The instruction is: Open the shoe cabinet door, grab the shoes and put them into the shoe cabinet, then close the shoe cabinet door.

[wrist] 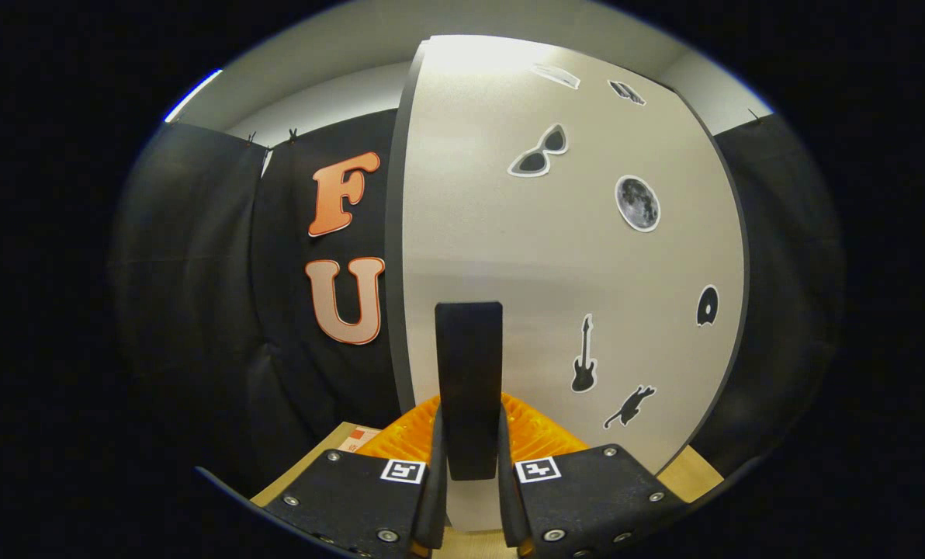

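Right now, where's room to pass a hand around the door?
Gripper is shut on the door handle, hard against the cabinet door; crowded there. Open room lies past the door's left edge, toward the booth wall. A wooden strip shows below the door's right corner.

The black handle (469, 388) hides a strip of the cabinet door (556, 256) behind it, and the gripper (469, 473) fingers cover the handle's lower sides.
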Motion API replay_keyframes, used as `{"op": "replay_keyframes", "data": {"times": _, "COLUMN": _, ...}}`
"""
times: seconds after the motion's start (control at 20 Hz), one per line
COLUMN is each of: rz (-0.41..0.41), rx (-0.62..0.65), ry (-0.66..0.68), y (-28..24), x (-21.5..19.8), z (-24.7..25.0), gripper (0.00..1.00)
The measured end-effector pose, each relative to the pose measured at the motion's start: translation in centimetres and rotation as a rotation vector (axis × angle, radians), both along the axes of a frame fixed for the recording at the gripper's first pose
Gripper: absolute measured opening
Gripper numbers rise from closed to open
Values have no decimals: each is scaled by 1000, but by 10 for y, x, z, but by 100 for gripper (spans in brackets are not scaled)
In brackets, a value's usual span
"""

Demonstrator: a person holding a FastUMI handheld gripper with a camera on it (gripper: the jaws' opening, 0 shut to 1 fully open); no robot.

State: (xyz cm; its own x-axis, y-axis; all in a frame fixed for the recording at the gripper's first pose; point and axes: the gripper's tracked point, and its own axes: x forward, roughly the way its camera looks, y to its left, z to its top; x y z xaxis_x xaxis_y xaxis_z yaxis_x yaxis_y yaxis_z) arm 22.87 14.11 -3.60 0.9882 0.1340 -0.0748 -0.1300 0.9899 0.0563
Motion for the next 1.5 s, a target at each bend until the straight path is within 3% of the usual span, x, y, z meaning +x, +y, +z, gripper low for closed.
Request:
{"op": "replay_keyframes", "data": {"times": 0.6, "rz": -64, "rx": 34, "ry": 28, "y": -42, "x": -74, "z": 0, "gripper": 23}}
{"op": "replay_keyframes", "data": {"times": 0.85, "rz": -83, "rx": 43, "ry": 35, "y": -89, "x": -123, "z": -10, "gripper": 23}}
{"op": "replay_keyframes", "data": {"times": 1.5, "rz": -165, "rx": 27, "ry": 59, "y": -167, "x": -177, "z": -14, "gripper": 18}}
